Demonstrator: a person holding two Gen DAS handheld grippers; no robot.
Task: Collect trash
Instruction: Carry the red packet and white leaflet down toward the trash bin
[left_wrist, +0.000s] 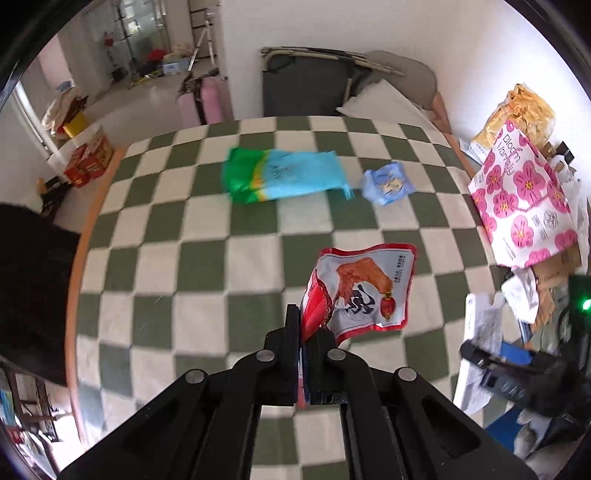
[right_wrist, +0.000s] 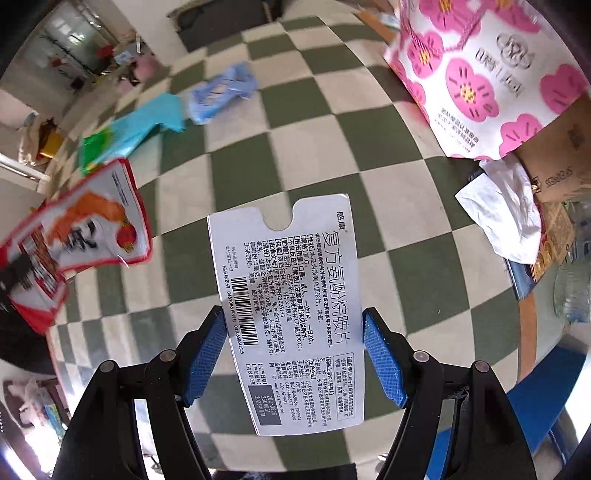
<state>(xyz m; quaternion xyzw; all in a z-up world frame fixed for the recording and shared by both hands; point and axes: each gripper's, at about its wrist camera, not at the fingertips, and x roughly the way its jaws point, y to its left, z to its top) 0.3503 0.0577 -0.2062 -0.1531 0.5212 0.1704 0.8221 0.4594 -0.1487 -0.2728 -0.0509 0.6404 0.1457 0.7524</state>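
**Both tools hold trash above the checked desk**

The left tool (left_wrist: 308, 325) is clenched on the lower corner of a red snack pouch (left_wrist: 360, 291), which stands up from between its black fingers (left_wrist: 291, 332) above the green-and-white checked desk (left_wrist: 207, 266). In the right wrist view the same pouch (right_wrist: 85, 236) shows at the left edge, lifted off the cloth.

The right tool (right_wrist: 293, 354) has its blue pads (right_wrist: 382, 362) spread to either side of a white medicine box (right_wrist: 291, 314) printed with black text and a barcode. The box sits between the pads with its long edges against them; whether they press it firmly I cannot tell, though it appears carried above the desk (right_wrist: 388, 206).

Farther back on the desk lie a green-and-blue bag (left_wrist: 284, 175) and, just beside its right end, a small pale blue wrapper (left_wrist: 388, 182). Both also show in the right wrist view, the bag (right_wrist: 140, 131) near the wrapper (right_wrist: 221, 90).

At the right edge of the desk stands a white bag with pink flowers (left_wrist: 524, 195), seen too from the right wrist (right_wrist: 476, 77). Beside it are a cardboard box (right_wrist: 554, 155) and crumpled white paper (right_wrist: 506, 206)
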